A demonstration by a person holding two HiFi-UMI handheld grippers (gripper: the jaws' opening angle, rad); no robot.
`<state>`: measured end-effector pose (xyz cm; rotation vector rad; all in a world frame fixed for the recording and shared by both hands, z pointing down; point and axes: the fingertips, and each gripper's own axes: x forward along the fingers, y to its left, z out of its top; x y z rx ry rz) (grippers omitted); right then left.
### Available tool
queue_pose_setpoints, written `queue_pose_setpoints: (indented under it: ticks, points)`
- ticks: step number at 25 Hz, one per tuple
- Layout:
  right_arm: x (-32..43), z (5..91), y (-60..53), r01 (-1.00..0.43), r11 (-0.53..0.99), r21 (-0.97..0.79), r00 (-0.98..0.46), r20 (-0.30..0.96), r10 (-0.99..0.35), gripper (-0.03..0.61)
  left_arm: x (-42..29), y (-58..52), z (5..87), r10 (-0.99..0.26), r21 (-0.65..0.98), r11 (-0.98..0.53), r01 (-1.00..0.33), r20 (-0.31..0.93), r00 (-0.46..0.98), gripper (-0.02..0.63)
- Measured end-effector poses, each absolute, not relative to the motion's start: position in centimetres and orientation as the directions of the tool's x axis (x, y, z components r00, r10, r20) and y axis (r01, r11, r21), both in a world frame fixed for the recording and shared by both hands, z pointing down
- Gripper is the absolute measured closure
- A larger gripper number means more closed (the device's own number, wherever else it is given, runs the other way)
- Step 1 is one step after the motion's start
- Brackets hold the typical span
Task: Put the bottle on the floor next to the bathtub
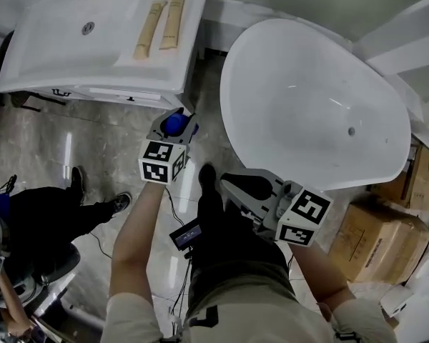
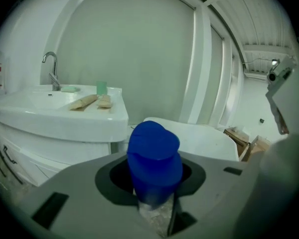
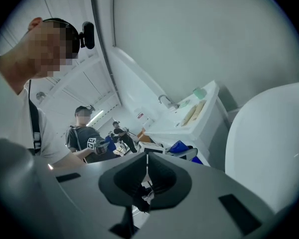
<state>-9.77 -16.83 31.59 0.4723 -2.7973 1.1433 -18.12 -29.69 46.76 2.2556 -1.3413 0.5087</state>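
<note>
Closest in, the right gripper (image 3: 146,159) has its jaws pressed together with nothing between them. It sits low in front of the person's legs, just off the near rim of the bathtub (image 1: 314,106).

A bit further out, the left gripper (image 1: 170,138) is clamped on the bottle (image 2: 154,156). The jaws hold the neck, so the blue cap sticks up above them and a bit of clear body shows below. So the bottle is up in that gripper, over the marble floor (image 1: 71,156), in the gap between the front right corner of the sink (image 1: 64,41) and the left side of the bathtub. It hasn't been set down yet.

The bathtub is a white oval, and some cardboard boxes (image 1: 379,234) are stacked on the floor along its right side. Off to the left, someone in black trousers (image 1: 57,216) is standing on the floor.

Furthest away, two tan tubes (image 1: 161,23) lie side by side on the sink top near its right edge. A faucet (image 2: 51,68) and a small green thing (image 2: 101,87) are at the back edge. Can't tell what the green thing is.
</note>
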Motion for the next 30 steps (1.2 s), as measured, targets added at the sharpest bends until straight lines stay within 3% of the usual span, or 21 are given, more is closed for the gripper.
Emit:
queue_pose_setpoints:
  ticks: [8, 15, 30]
  points:
    - [-7.6, 35.1, -14.7, -0.289, 0.687, -0.667, -0.956, 0.173, -0.235, 0.551, -15.9, -29.1, 52.1, -0.745, 0.186, -0.322, -0.928, 0.555, 0.369, 0.431]
    - [-9.0, 39.3, -10.4, -0.259, 0.664, -0.702, -0.966, 0.186, -0.180, 0.551, -15.4, -27.7, 56.1, -0.729, 0.165, -0.331, -0.929, 0.580, 0.363, 0.431]
    - [-14.9, 59.2, -10.4, -0.335, 0.650, -0.682, -0.940, 0.289, -0.181, 0.551, -15.4, -31.2, 75.1, -0.689, 0.205, -0.417, -0.885, 0.564, 0.455, 0.431]
